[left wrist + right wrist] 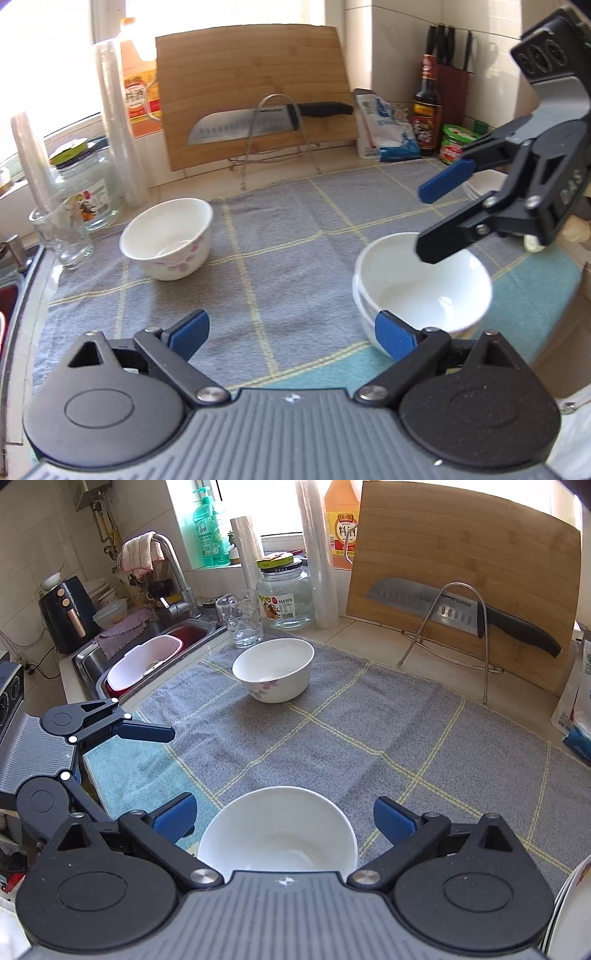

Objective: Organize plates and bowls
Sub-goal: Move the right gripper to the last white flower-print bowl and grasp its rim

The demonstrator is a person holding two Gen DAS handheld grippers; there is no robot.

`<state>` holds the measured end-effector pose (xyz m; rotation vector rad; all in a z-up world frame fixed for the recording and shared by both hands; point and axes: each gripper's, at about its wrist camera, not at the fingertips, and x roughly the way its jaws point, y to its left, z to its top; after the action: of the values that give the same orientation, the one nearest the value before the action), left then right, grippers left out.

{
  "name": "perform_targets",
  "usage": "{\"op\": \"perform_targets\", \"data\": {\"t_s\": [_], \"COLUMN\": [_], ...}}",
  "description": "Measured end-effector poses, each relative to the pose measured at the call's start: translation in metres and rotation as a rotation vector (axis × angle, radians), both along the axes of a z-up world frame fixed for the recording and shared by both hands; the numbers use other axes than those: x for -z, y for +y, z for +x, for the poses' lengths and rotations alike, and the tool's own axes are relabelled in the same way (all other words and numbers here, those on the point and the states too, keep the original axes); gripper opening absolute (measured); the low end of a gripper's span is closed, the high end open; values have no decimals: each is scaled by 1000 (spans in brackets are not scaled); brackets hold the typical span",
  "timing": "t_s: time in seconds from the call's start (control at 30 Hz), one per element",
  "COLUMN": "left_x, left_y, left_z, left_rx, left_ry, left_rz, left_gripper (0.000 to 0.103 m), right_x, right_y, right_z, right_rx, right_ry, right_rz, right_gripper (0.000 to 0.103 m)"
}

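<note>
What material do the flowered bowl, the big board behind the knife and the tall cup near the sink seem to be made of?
Flowered bowl: probably glazed ceramic, white and glossy with a printed pink pattern.
Board: likely bamboo or wood, showing matte tan strips with grain.
Cup: clear glass, or possibly hard plastic; it is see-through with shiny dimples.

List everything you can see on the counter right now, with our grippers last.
Plain bowls: two, white, nested, on the mat's near side.
Flowered bowl: one, white with pink print, far side of mat.
Mat: one, grey and teal.
Cutting board: one, bamboo, upright at the back.
Knife: one, black handle, on a wire rack.
Glass: one, clear, beside a jar.
Sauce bottle: one, dark, back corner.
Left gripper: open, empty.
Right gripper: open, over the plain bowls.
</note>
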<state>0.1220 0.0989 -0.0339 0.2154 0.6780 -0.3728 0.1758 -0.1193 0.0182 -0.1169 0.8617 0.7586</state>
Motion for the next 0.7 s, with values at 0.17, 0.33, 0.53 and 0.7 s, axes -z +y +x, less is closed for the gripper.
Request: {"op": "perform_targets", "data": {"t_s": [0.17, 0.33, 0.53, 0.7], "left_x": [13, 30, 44, 47], "left_y": [32, 54, 66, 64], "left_z": [33, 66, 93, 106], "left_rx": [-128, -186, -192, -181], "left_ry": [-38, -51, -49, -56], "left_rz": [4, -8, -38, -54], "left_gripper": [96, 96, 96, 96], "right_x": [-6, -12, -4, 13], "right_y": [18, 43, 78, 110], "right_z": [20, 49, 87, 120], "right_rx": [-34, -79, -138, -179], "right_ry": [-40, -72, -75, -38], "right_rz": [-26, -62, -98, -138], "right_gripper": [103, 103, 103, 103]}}
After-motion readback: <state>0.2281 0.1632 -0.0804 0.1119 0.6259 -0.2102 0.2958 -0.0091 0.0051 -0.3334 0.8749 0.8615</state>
